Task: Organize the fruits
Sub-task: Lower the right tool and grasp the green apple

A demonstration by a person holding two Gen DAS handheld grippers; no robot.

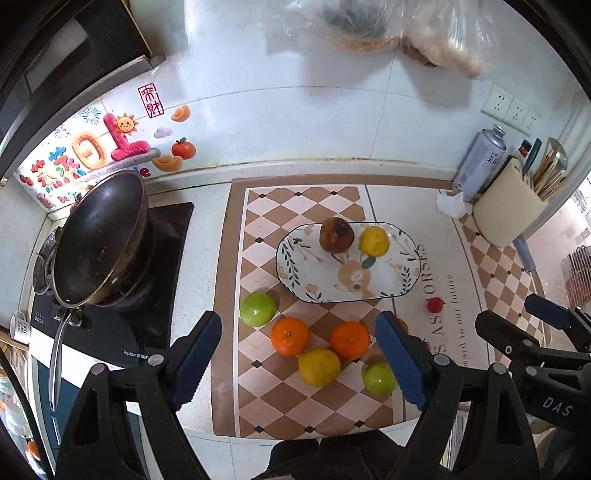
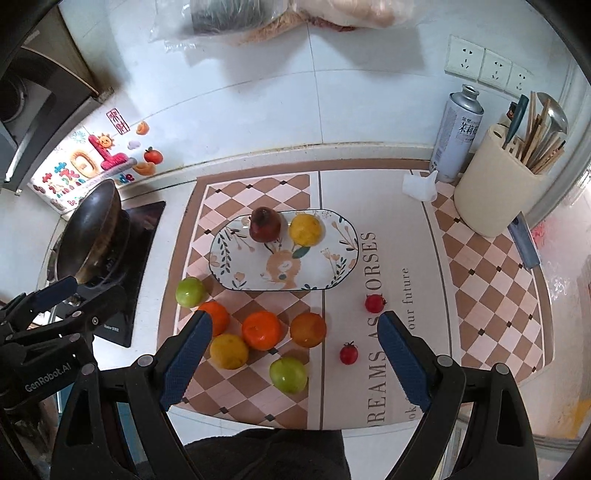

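An oval patterned plate [image 1: 391, 284] [image 2: 332, 269] holds a dark red-brown fruit [image 1: 336, 235] [image 2: 264, 224] and a yellow fruit [image 1: 373, 240] [image 2: 306, 229]. On the checkered mat lie two green fruits [image 1: 258, 308] [image 1: 378, 377], oranges [image 1: 290, 336] [image 1: 349, 340], a yellow fruit [image 1: 319, 367] and small red tomatoes [image 2: 375, 303] [image 2: 348, 353]. My left gripper [image 1: 301, 363] is open above the loose fruits. My right gripper [image 2: 295, 363] is open above them too, holding nothing.
A black pan [image 1: 99, 240] sits on a stove at the left. A cream utensil holder [image 2: 495, 192], a spray can [image 2: 456, 133] and a crumpled tissue [image 2: 419, 186] stand at the back right. Plastic bags [image 1: 369, 26] hang on the tiled wall.
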